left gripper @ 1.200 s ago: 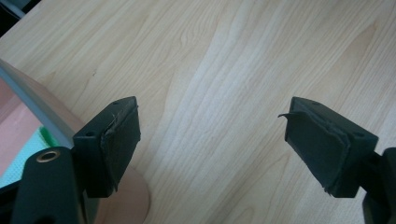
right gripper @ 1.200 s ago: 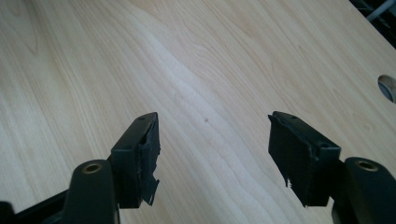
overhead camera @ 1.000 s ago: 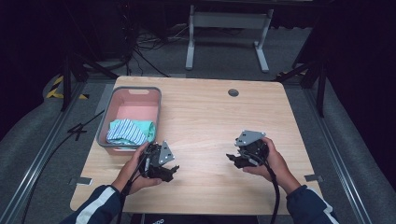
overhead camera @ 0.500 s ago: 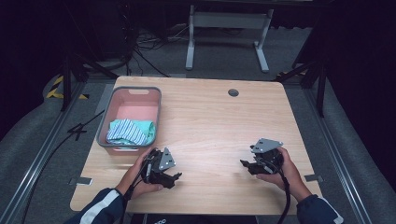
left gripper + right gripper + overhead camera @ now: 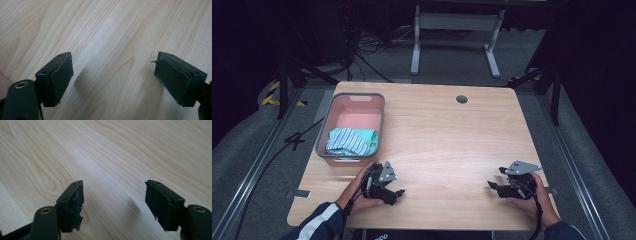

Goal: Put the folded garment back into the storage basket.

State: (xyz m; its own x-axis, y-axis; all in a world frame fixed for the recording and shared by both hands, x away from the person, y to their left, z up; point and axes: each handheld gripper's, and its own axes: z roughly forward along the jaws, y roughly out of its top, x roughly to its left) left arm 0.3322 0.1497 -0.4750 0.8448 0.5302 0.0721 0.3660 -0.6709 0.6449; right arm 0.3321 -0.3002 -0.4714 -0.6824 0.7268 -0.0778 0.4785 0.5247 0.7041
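Cloth (image 5: 351, 140) in pink bin (image 5: 357, 98), beside left gripper (image 5: 393, 194).

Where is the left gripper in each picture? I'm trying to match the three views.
High view: left gripper at bottom left, just below the pink basket.
Left gripper view: left gripper, jaws apart, rising from the bottom.
Right gripper view: not in it.
Shared landmark: the wooden table.

No readable text, labels, brands or numbers on anything in view.
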